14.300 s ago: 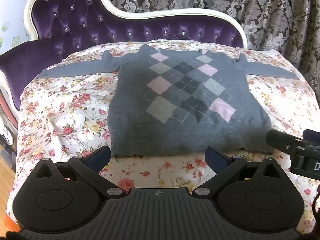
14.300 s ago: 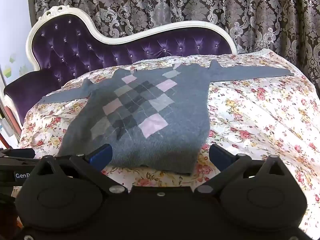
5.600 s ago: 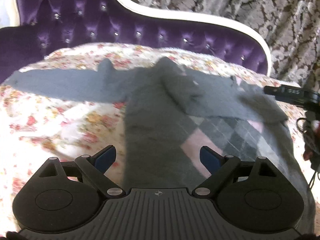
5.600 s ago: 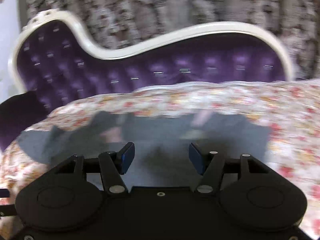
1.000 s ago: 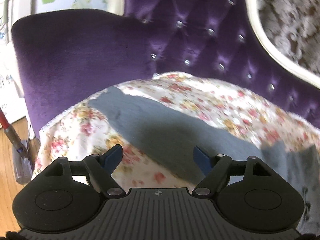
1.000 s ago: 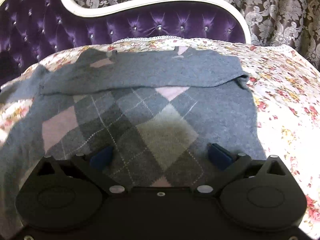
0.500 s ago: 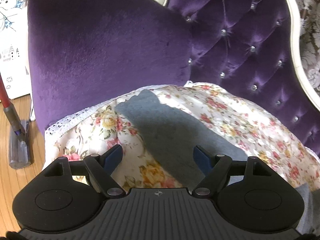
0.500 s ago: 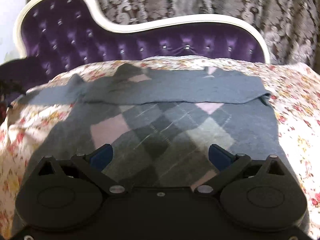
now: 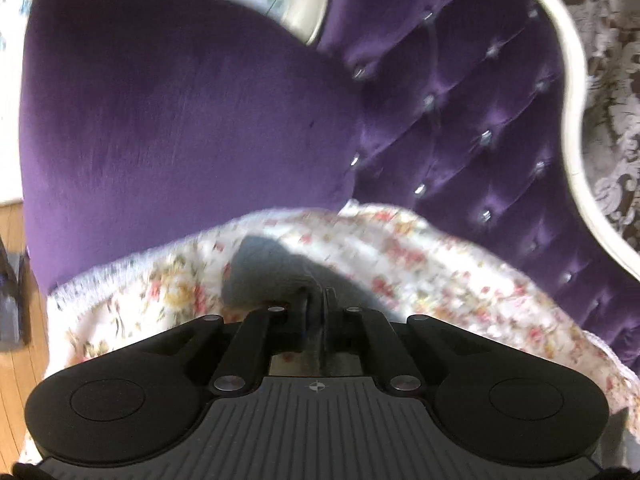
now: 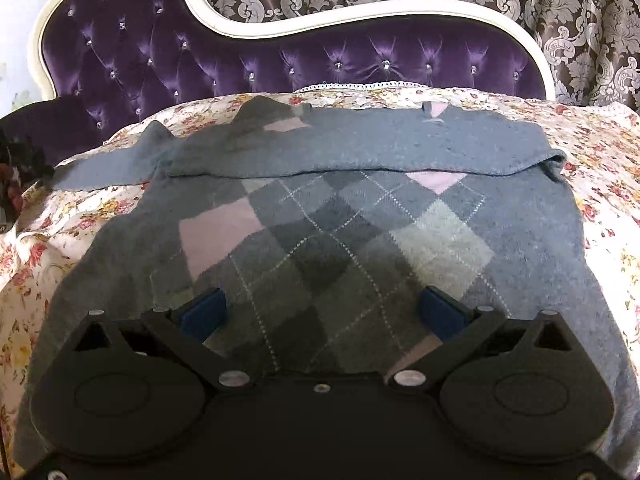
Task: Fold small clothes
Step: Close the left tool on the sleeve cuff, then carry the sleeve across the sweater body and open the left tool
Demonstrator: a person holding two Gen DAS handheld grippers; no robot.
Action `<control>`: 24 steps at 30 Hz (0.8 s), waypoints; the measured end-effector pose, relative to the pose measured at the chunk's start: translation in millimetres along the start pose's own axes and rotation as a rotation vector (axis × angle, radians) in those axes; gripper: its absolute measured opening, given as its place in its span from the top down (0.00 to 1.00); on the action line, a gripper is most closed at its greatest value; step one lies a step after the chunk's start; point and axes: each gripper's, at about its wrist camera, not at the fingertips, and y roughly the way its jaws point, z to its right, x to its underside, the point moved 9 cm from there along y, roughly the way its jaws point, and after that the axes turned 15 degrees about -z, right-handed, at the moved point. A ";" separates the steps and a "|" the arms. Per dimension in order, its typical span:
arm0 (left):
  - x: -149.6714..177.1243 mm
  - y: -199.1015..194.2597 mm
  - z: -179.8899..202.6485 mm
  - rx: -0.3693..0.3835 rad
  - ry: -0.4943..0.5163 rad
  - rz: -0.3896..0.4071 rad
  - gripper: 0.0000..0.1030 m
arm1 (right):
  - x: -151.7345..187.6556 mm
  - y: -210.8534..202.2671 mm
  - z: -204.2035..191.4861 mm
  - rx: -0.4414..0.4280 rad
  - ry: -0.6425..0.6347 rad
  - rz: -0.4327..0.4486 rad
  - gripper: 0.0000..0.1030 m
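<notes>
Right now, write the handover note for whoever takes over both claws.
Left claw: just closed, shut on the cuff of the outstretched sleeve by the purple sofa arm.
Right claw: open, empty, over the sweater body.
Sweater lies flat on the floral cover.
Done: one sleeve is folded across the chest.
Left: bring the gripped sleeve across, then fold the body.

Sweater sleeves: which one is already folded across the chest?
The sleeve on the right of the right wrist view lies flat across the sweater. The other sleeve stretches out over the floral cover, its cuff pinched in the left tool.
</notes>
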 end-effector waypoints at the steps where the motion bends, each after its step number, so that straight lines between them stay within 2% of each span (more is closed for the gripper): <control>1: -1.8 -10.2 8.1 0.006 0.022 0.015 0.94 | 0.2 -0.4 0.3 -0.004 0.002 0.002 0.00; 7: -21.7 -90.2 64.6 0.090 0.155 0.128 0.94 | -0.4 -0.7 1.2 -0.021 0.012 0.010 0.00; 13: -27.4 -170.6 145.6 0.193 0.321 0.226 0.94 | -0.4 -2.0 2.7 -0.043 0.025 0.020 0.00; 18: -8.7 -212.3 224.0 0.301 0.448 0.255 0.94 | -0.5 -3.0 4.0 -0.065 0.038 0.029 0.00; 24: 45.3 -219.5 318.2 0.401 0.605 0.233 0.94 | -0.6 -4.4 5.6 -0.080 0.047 0.035 0.00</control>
